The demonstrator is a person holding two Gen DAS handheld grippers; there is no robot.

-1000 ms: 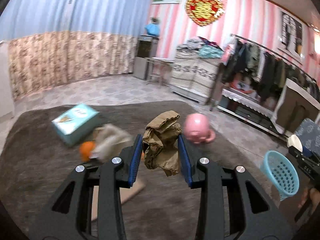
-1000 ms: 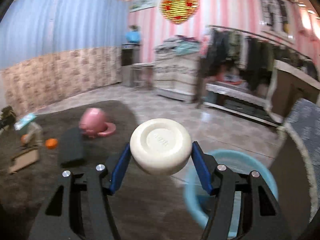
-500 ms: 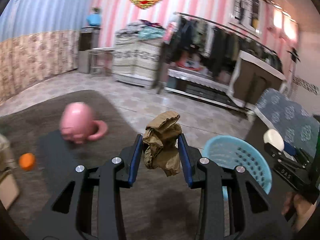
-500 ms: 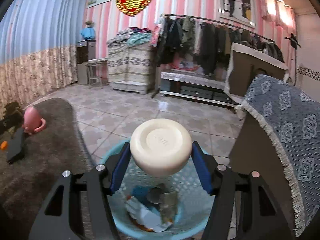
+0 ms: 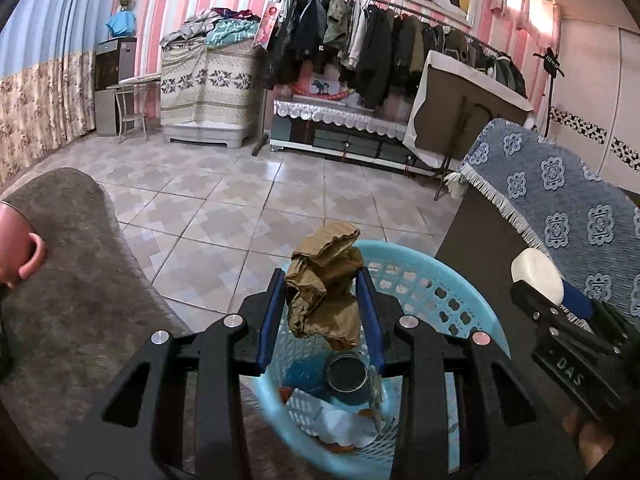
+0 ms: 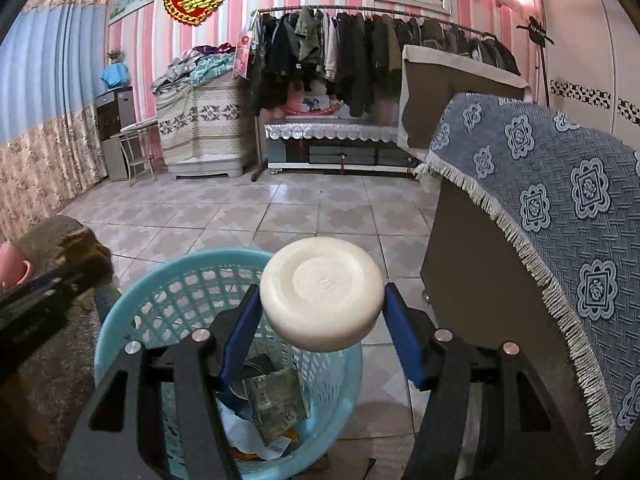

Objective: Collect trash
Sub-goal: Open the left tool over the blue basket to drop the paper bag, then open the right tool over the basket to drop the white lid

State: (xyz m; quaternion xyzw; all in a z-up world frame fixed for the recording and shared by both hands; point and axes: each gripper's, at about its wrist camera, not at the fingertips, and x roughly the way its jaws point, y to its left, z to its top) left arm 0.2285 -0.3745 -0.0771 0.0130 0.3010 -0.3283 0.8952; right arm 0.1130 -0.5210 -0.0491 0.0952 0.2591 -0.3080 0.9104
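Both tools now over basket (image 5: 460, 300); contents partly hidden, mug (image 5: 18, 248) cut off.

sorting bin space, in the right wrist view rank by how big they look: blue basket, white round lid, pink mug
1. blue basket
2. white round lid, though it sits nearest the camera
3. pink mug, cut off at the edge

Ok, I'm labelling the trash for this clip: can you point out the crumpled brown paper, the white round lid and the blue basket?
crumpled brown paper (image 5: 323, 286), left wrist view, middle of the wad.
white round lid (image 6: 322, 294), right wrist view, centre of its flat face.
blue basket (image 6: 160, 276), right wrist view, far-left rim.
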